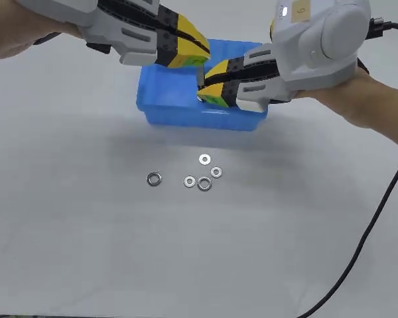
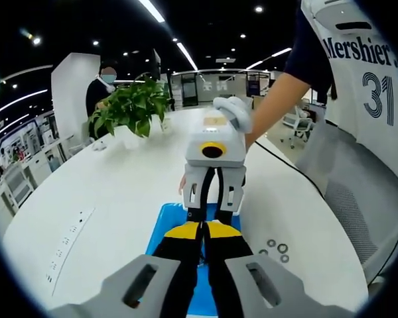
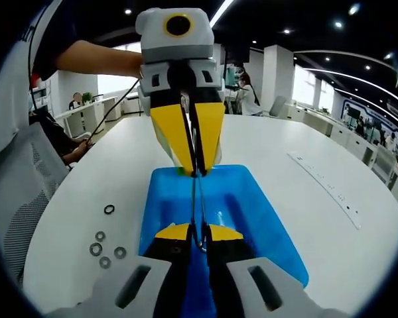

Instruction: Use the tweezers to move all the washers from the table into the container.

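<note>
Two hand-held grippers meet nose to nose above a blue container (image 1: 160,99) at upper centre of the head view, on a white tabletop (image 1: 73,225). The left claw (image 1: 199,54) reaches in from the upper left of the frame and the right claw (image 1: 203,86) from the right, each carried by a bare hand.

In the right gripper view a thin pair of tweezers (image 3: 194,199) runs straight up the middle of the frame over the container's open interior, bridging the two claws. The left claw's yellow jaws are pressed together on the upper end of the tweezers. The right claw's jaws, at the bottom of that view, appear clamped on the lower, looped end, though the contact itself is hard to make out there.

Five metal washers (image 1: 204,185) lie flat on the tabletop below the container in the head view, well apart from it: four in a loose cluster at centre and one off to the left. A black cable (image 1: 375,225) trails down the right edge of the frame. In the left gripper view a potted plant (image 2: 134,106) stands at the far side of the tabletop, upper left.
</note>
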